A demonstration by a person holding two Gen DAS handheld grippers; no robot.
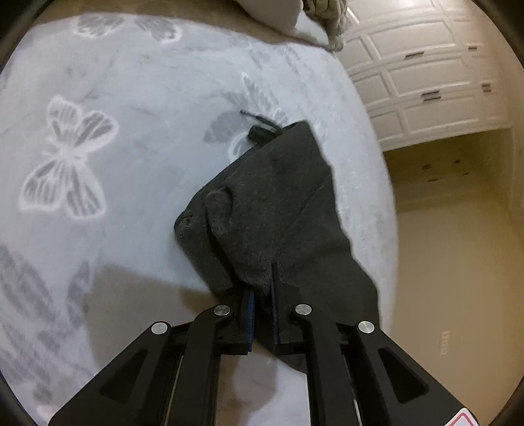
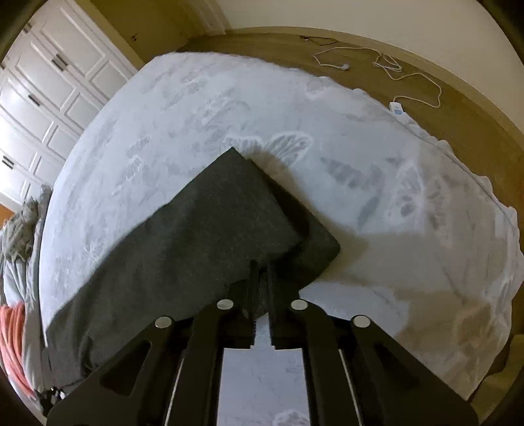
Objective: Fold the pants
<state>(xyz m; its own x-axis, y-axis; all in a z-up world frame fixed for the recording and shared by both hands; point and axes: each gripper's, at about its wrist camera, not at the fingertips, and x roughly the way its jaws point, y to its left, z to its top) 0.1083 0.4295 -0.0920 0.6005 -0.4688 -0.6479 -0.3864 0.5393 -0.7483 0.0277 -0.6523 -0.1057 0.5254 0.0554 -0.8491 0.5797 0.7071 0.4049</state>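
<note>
A bed covered by a pale blanket with a butterfly pattern is being shown in both views, and the dark grey pants are being carried over it, part lying on the blanket and part lifted. In the left wrist view the pants are being seen as a bunched, folded shape with a drawstring poking out at the far end; that string is not being shown in the right wrist view, where the pants are being seen as a broad sheet with a pointed corner reaching toward the middle of the bed. White panelled cupboard doors are being shown at the right of the left view and at the left of the right view. A white cable on the brown floor beyond the bed is being given by the right view only, as is an orange item cut off at the left edge; what it is cannot be told. A pillow is being cropped by the top edge of the left view.

The left claw is being kept closed on a fold of the pants, with cloth pinched between its blue pads. The right claw is likewise being kept closed on the pants' near edge, its tips partly hidden under the fabric. The near part of the pants is being hidden behind both claws.
</note>
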